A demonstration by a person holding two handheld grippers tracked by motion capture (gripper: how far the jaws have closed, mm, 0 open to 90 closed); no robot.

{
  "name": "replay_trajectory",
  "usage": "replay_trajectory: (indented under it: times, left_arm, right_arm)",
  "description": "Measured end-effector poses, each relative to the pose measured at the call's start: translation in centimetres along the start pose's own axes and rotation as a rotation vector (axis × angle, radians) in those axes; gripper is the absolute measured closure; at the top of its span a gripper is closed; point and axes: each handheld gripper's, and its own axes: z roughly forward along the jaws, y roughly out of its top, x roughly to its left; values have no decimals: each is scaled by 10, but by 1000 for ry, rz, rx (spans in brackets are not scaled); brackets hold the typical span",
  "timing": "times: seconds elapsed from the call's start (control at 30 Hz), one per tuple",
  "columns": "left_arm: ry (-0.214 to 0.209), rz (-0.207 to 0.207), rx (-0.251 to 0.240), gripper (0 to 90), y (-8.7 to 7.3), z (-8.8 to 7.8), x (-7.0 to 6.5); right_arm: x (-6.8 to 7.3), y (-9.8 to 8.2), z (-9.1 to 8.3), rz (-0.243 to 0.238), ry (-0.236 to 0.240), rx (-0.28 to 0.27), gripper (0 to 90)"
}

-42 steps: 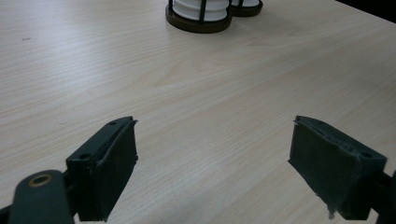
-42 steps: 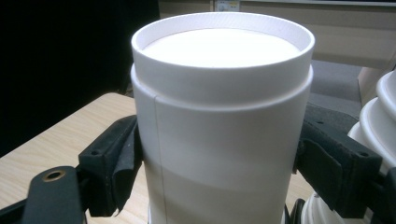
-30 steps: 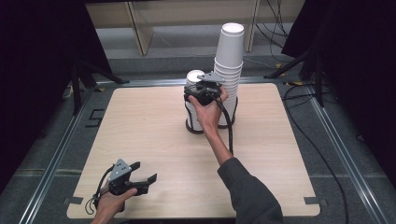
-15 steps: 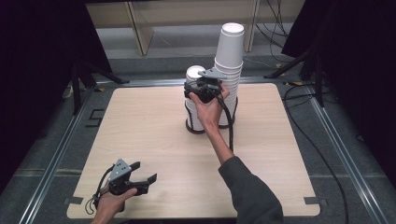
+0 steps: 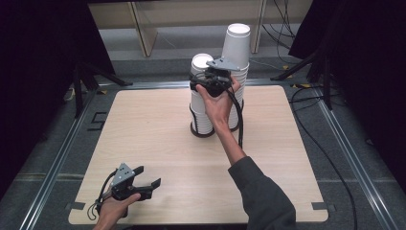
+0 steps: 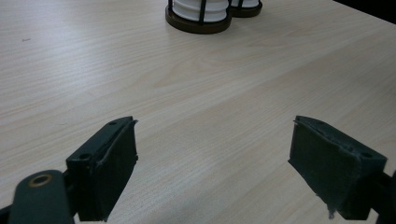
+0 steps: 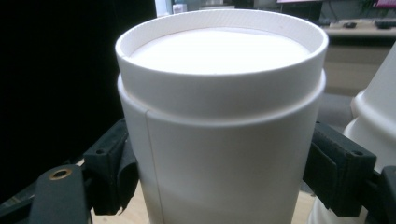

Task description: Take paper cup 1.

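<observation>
The high view looks down across the table (image 5: pixel 143 124); the left gripper view skims it toward twelve o'clock, sharing the cup stacks (image 6: pixel 198 14).

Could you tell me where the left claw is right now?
In the high view, the left claw sits at the table's near-left corner, far from the cup stacks.

A pale wood-grain worktop (image 5: pixel 143 129) with rounded corners sits inside a metal frame. Toward its far middle stand two dark round holders (image 5: pixel 203 130) side by side (thin black uprights rise from the nearer one), each carrying a stack of upside-down white paper cups (image 5: pixel 235 62), the right-hand stack taller.
</observation>
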Motion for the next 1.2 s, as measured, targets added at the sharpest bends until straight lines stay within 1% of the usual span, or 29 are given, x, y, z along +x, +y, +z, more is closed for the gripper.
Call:
replay_trajectory:
  times: [0.03, 0.07, 0.1, 0.2, 0.23, 0.27, 0.3, 0.33, 0.4, 0.43, 0.47, 0.5, 0.53, 0.57, 0.6, 0.63, 0.67, 0.7, 0.77, 0.8, 0.83, 0.9, 0.93, 0.97, 1.0, 1.03, 1.1, 1.13, 1.2]
  left_arm:
    - [0, 1, 0, 145, 0, 0, 0]
    - [1, -1, -1, 145, 0, 0, 0]
    - [1, -1, -1, 145, 0, 0, 0]
    - [0, 0, -1, 145, 0, 0, 0]
    - [0, 1, -1, 145, 0, 0, 0]
    - [0, 0, -1, 145, 0, 0, 0]
    - [-1, 3, 1, 145, 0, 0, 0]
    - [-8, 14, -4, 145, 0, 1, 1]
    - [-6, 14, -3, 145, 0, 1, 1]
    - [0, 1, 2, 145, 0, 0, 0]
    - [-9, 12, -8, 145, 0, 1, 1]
    - [-8, 11, -9, 145, 0, 1, 1]
    - [-6, 9, -7, 145, 0, 1, 1]
    - [-5, 10, -8, 145, 0, 1, 1]
    - [-6, -27, -17, 145, -1, 2, -1]
    - [-10, -15, -24, 145, -1, 3, 0]
    - [8, -23, -10, 145, 0, 1, -1]
    - [-16, -22, -50, 144, 1, 2, 1]
    - [-12, -12, -52, 144, 2, 1, 2]
    - [-12, -11, -61, 144, 3, 1, 2]
    - [5, -34, -51, 144, 3, -1, 1]
    - [5, -43, -64, 144, 4, 0, 0]
    - [-23, -26, -109, 145, 6, 4, 1]
    - [-23, -26, -109, 144, 6, 4, 1]
    - [-24, -26, -117, 144, 6, 5, 1]
    - [-24, -26, -118, 144, 7, 5, 0]
    - [-30, -29, -136, 144, 9, 6, -1]
    - [-34, -21, -143, 144, 9, 7, 0]
    - [-32, -27, -155, 144, 11, 9, 0]
  right_arm:
    - [0, 0, 0, 0, 0, 0, 208]
    - [0, 8, -5, 2, 7, -22, 208]
    - [0, 11, -8, -12, 2, -33, 208]
    - [1, 18, -13, 1, 14, -46, 208]
    - [1, 20, -16, -17, 20, -60, 208]
    - [2, 23, -19, -8, 29, -64, 208]
    - [2, 25, -22, -23, 29, -69, 208]
    - [3, 29, -27, -26, 45, -73, 208]
    - [5, 29, -31, -28, 66, -67, 208]
    - [6, 29, -33, -22, 74, -63, 208]
    - [6, 28, -34, -23, 83, -61, 208]
    - [6, 28, -34, -23, 83, -61, 208]
    - [7, 26, -36, -16, 101, -55, 208]
    - [7, 24, -38, -11, 116, -51, 208]
    - [7, 22, -40, -18, 124, -53, 208]
    - [8, 20, -42, -26, 133, -52, 208]
    - [9, 17, -44, -25, 151, -50, 208]
    - [11, 11, -51, -22, 186, -35, 207]
    - [14, 4, -57, -37, 215, -32, 208]
    - [14, 4, -57, -37, 215, -32, 208]
    - [15, -1, -60, -43, 233, -25, 207]
    - [18, -11, -66, -40, 262, -1, 207]
    - [20, -23, -70, -45, 281, 12, 207]
    - [19, -29, -70, -69, 289, 3, 207]
    - [19, -34, -71, -65, 301, 3, 207]
    - [19, -34, -71, -65, 301, 3, 207]
    - [18, -51, -71, -46, 321, 40, 207]
    - [18, -51, -71, -46, 321, 40, 207]
    - [17, -66, -70, -37, 332, 60, 207]
